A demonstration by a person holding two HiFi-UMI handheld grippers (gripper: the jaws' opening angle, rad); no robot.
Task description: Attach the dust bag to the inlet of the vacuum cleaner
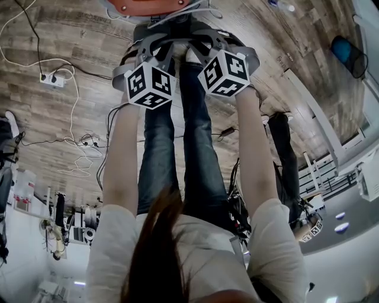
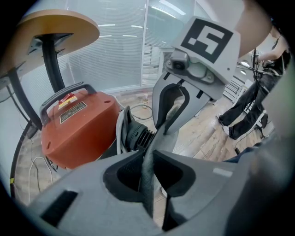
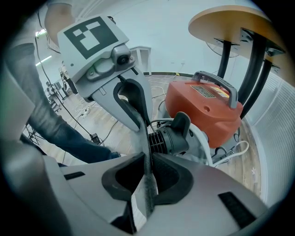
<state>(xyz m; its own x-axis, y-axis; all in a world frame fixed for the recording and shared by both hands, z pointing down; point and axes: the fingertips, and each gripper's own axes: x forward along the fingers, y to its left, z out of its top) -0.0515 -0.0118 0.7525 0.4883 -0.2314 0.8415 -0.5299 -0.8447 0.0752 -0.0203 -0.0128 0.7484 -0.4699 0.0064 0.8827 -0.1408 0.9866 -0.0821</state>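
A grey fabric dust bag (image 2: 147, 184) runs as a thin edge between the jaws of my left gripper (image 2: 150, 156), which is shut on it. My right gripper (image 3: 148, 159) pinches the same dust bag (image 3: 147, 189) from the other side. Just beyond both sits the orange vacuum cleaner (image 2: 78, 129), its black ribbed inlet (image 2: 136, 136) facing the bag. The right gripper view shows that inlet (image 3: 173, 138) close behind the bag edge, in front of the orange body (image 3: 207, 108). In the head view the two marker cubes (image 1: 151, 86) are side by side above my legs, with the vacuum (image 1: 142, 6) at the top edge.
A round wooden table (image 2: 60, 25) on black legs stands over the vacuum. White cables (image 1: 71, 112) and a power strip (image 1: 52, 79) lie on the wood floor at left. A black stand (image 1: 284, 148) is at right. A glass wall with blinds (image 2: 115, 55) is behind.
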